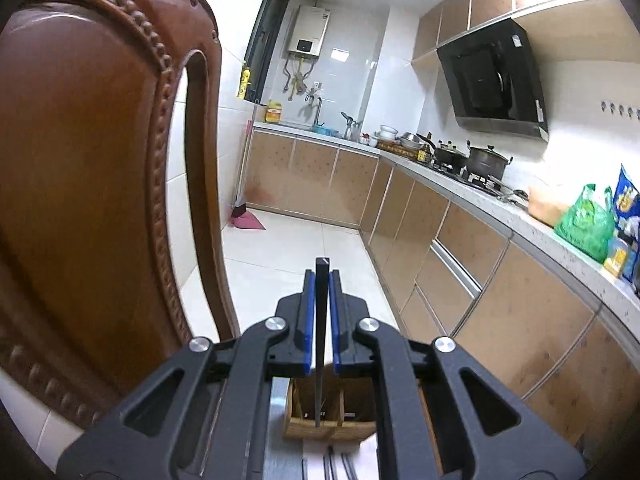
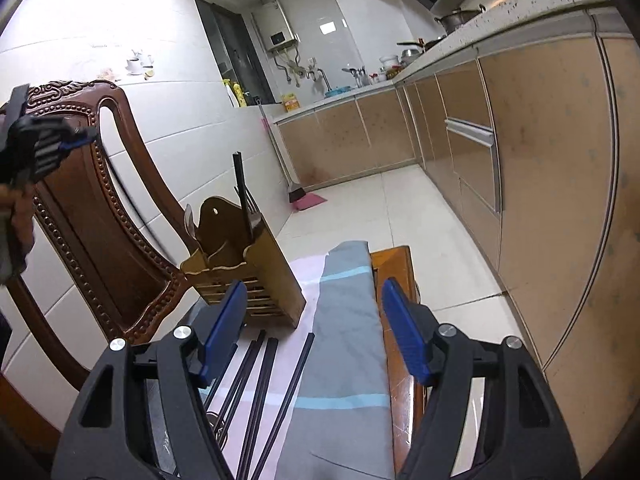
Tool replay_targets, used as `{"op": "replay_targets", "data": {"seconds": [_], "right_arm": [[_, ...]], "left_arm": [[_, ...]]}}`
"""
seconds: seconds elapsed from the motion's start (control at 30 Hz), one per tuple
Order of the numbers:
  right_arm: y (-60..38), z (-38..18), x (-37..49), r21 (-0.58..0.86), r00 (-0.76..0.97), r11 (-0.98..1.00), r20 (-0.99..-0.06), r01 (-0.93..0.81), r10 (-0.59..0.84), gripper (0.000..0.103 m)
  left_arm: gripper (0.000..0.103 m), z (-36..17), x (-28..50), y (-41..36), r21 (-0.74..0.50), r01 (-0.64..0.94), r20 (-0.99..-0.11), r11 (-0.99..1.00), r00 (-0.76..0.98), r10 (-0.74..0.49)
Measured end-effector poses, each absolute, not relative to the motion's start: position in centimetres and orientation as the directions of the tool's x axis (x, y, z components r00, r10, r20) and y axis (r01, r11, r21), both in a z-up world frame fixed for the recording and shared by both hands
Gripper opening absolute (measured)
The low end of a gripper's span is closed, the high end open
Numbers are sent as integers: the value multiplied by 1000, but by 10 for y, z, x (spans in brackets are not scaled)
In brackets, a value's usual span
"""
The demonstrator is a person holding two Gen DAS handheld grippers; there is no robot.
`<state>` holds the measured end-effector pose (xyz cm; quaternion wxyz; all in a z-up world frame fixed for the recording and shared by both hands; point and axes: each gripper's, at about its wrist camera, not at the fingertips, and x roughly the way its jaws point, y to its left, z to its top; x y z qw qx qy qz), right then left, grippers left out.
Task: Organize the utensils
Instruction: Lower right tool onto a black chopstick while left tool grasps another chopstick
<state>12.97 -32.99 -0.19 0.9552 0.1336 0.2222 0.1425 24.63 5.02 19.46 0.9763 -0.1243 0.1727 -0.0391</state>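
Note:
My left gripper (image 1: 321, 280) is shut on a black chopstick (image 1: 321, 320) and holds it upright, its lower end over the wooden utensil holder (image 1: 352, 430). In the right wrist view the left gripper (image 2: 80, 140) shows at the far left, above and left of the wooden utensil holder (image 2: 276, 276), which holds a black chopstick (image 2: 242, 196) and a pale spoon (image 2: 189, 220). My right gripper (image 2: 312, 332) is open and empty above several loose black chopsticks (image 2: 264, 384) lying on the striped cloth (image 2: 344, 360).
A carved wooden chair back (image 2: 104, 216) stands close behind the holder and also fills the left of the left wrist view (image 1: 88, 184). The wooden table edge (image 2: 400, 320) runs on the right. Kitchen cabinets (image 2: 540, 160) line the right; tiled floor (image 2: 360, 208) lies beyond.

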Motion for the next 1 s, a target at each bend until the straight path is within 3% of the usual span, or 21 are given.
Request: {"op": "replay_targets", "data": {"seconds": [0.3,0.37,0.4,0.43,0.47,0.53,0.63,0.73,1.0], "right_arm": [[-331,-4,133,319,845,922,-409,-221,344,69],[-330,-4,134,319,843,921,-410,-225,348,69],[-329,-4,135,316,842,922,-412,-225,347,69],[-328,-5,135,315,840,921,-416,-227,349,69],[-327,-5,136,314,838,921,-418,-229,351,69],[-324,-5,138,311,836,922,-421,-232,352,69],[-317,-8,139,302,826,923,-436,-239,356,69],[-305,-11,141,280,815,926,-455,-252,359,69],[-262,-33,139,158,744,952,-596,-261,303,69]], "left_arm": [[7,130,319,54,-355,37,-455,934,866,-207],[12,111,322,50,-343,39,-485,939,848,-212],[34,103,321,49,-332,41,-507,942,835,-215],[71,94,314,47,-328,39,-533,944,817,-219],[81,87,304,48,-335,49,-534,941,813,-233],[87,76,275,42,-304,97,-529,948,810,-252],[94,50,228,24,-157,134,-573,978,794,-201],[94,9,189,7,-38,148,-635,988,760,-139],[94,-63,166,-15,-17,102,-746,995,661,-81]]}}
